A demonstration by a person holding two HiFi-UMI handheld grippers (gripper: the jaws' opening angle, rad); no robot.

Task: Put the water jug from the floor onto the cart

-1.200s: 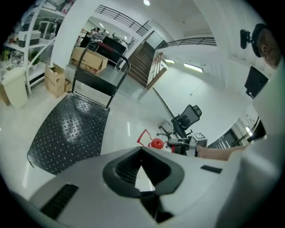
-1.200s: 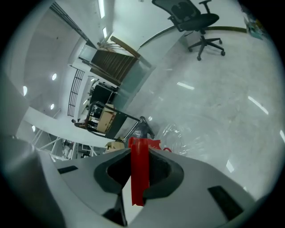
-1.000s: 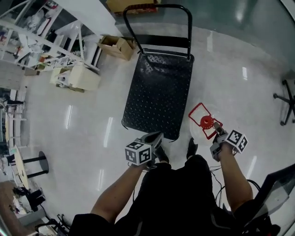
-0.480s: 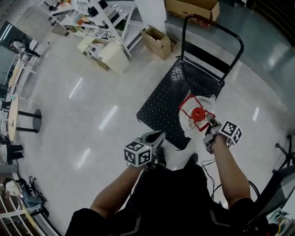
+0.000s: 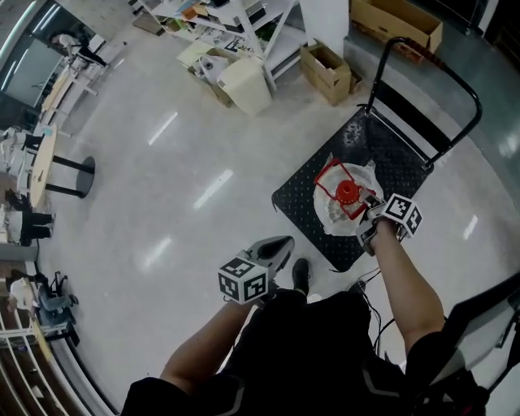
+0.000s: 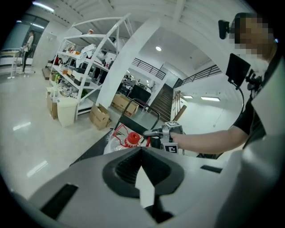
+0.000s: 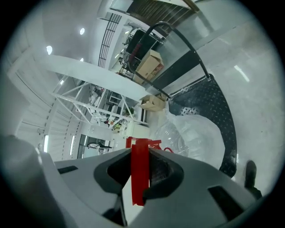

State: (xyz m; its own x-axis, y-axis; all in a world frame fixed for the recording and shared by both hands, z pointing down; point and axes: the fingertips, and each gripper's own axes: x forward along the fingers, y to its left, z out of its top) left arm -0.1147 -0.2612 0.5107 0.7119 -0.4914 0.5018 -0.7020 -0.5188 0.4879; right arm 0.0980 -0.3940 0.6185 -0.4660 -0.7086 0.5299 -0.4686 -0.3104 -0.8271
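The water jug (image 5: pixel 343 203) is clear with a red cap and a red wire handle (image 7: pixel 139 171). It hangs over the near end of the black cart (image 5: pixel 410 158), whose deck is studded and whose push bar stands at the far end. My right gripper (image 5: pixel 367 218) is shut on the red handle, with the jug's body (image 7: pixel 193 133) below and ahead of the jaws. My left gripper (image 5: pixel 281 243) is held near the person's waist, left of the cart, with its jaws (image 6: pixel 141 151) shut and empty. The left gripper view shows the jug (image 6: pixel 119 142) and the right gripper (image 6: pixel 154 132) ahead.
Cardboard boxes (image 5: pixel 326 70) and a white bin (image 5: pixel 247 84) stand on the floor left of the cart, in front of white shelving (image 5: pixel 218 18). Another box (image 5: pixel 396 24) lies beyond the cart. A black stand base (image 5: pixel 71 175) is at far left. The person's shoe (image 5: pixel 301 275) is near the cart's corner.
The right gripper has carried the jug from the floor beside the cart's right corner to over the cart's near end. The left gripper stayed shut near the person's body.
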